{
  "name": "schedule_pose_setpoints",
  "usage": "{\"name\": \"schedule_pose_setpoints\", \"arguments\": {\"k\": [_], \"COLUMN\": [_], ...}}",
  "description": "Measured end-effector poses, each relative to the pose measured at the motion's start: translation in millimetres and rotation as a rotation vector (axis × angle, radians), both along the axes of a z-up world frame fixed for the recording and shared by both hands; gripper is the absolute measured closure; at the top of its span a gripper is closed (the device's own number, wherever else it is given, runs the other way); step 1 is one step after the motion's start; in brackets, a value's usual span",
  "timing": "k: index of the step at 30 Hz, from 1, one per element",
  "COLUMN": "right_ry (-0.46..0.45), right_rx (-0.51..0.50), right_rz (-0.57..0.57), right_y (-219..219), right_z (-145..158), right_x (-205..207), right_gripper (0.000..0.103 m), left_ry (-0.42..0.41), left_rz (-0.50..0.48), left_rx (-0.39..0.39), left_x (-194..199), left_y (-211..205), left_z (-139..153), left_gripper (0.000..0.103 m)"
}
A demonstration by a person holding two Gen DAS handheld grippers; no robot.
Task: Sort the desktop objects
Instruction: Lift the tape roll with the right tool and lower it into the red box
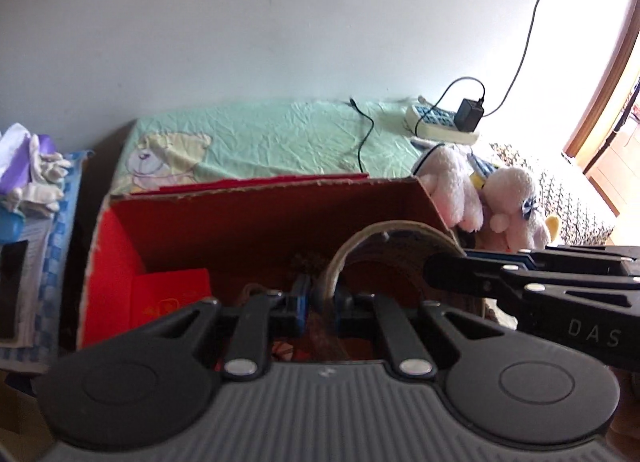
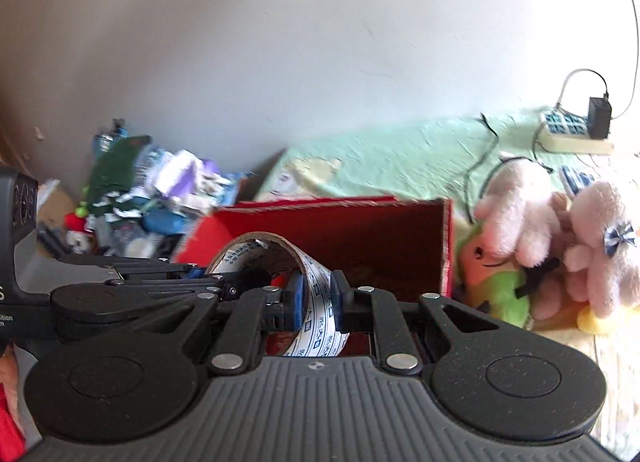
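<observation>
Both grippers hold one roll of tape over an open red cardboard box. My left gripper is shut on the roll's near rim. My right gripper is shut on the roll's printed white band. The right gripper's fingers reach in from the right in the left wrist view. The left gripper's fingers reach in from the left in the right wrist view. The box holds a red packet and dark items I cannot make out.
Pink plush toys and a green-orange plush lie right of the box. A power strip with a black adapter sits on the green cloth. A pile of cloths and packets lies to the left.
</observation>
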State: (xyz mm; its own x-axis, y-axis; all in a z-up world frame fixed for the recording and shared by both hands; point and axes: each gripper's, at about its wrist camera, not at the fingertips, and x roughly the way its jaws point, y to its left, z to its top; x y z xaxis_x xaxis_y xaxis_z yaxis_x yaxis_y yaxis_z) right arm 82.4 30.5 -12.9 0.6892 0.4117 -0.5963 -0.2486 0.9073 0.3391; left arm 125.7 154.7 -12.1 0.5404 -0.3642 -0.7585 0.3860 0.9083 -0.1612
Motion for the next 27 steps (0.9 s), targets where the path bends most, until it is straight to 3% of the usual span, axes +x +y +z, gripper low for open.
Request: {"name": "schedule_pose_setpoints", "arguments": {"k": [5,12,15,20,23,27], "right_ry": [0.110,0.266,0.312,0.379,0.398,0.346], "right_rx": [-0.087,-0.198,-0.235,-0.215,-0.196,-0.205], "right_rz": [-0.032,0.016,0.023,0.046,0.045,0.043], "right_y": [0.7,18.8,25.0,28.8,31.0,39.1], "right_z": [-23.4,-45.9,-54.4,-64.4,-64.2,-50.1], "right_x": [30.1,57.3,62.3,70.6,73.6,64.9], "right_gripper": [0.089,0.095,0.096,0.095,0.095,0.095], "left_ry": [0.135,0.239,0.232,0.185,0.206,0.187], "left_rz": [-0.031,-0.025,-0.036,-0.029,-0.015,-0.012], "left_rx": [0.022,0.055,0.074,0.116,0.084,0.059], "left_x": [32.1,43.7,41.0,36.1,39.1,37.4], "left_y": [-7.4,5.2,7.8,13.9,24.9,37.4], "left_z": [-36.5,-62.4,-63.4,-60.1,-60.4,-60.7], "left_gripper": [0.097,0.091,0.075,0.074,0.070,0.069]}}
